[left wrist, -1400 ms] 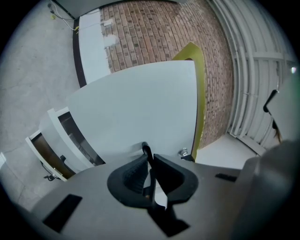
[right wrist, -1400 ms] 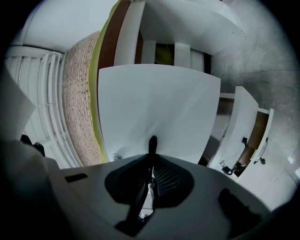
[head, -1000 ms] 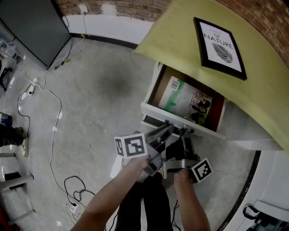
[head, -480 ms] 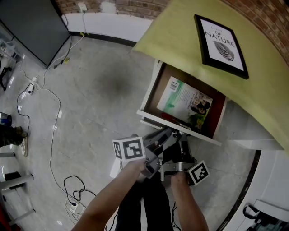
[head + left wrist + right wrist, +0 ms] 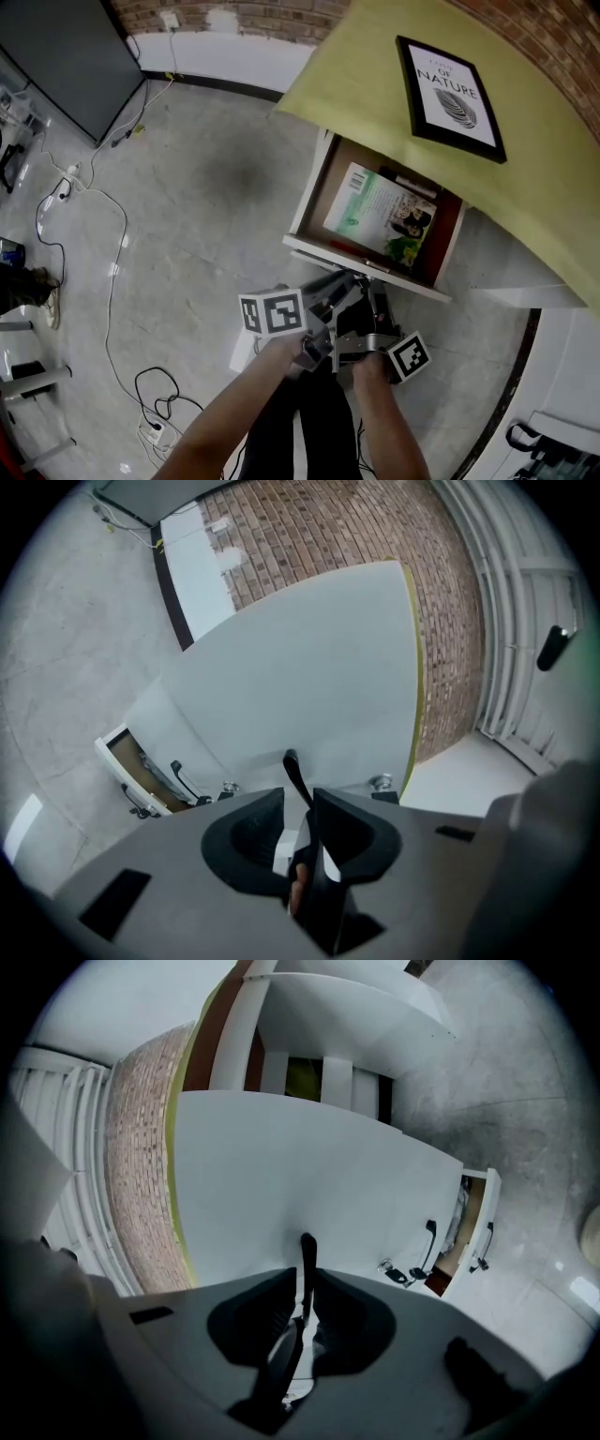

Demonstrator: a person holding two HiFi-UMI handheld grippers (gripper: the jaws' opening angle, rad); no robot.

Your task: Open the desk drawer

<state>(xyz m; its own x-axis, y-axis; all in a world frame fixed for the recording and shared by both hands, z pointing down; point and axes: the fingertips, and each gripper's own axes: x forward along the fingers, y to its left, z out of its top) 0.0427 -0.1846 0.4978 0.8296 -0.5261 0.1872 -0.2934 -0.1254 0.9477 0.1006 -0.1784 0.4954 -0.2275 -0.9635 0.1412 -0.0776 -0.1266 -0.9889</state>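
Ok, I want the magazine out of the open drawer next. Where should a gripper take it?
Probably take the magazine by its long edge at the head view's left, coming straight down: it lies flat, and bare drawer floor shows beside that edge, giving a jaw room to slip under.

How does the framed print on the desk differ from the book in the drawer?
The framed print lies in the open on the yellow-green desk top; the book lies down inside the open drawer. The framed print has a black border round white and grey; the book has no frame, and its cover is green and white with a colourful picture. Both are rectangular and lie flat, face up.
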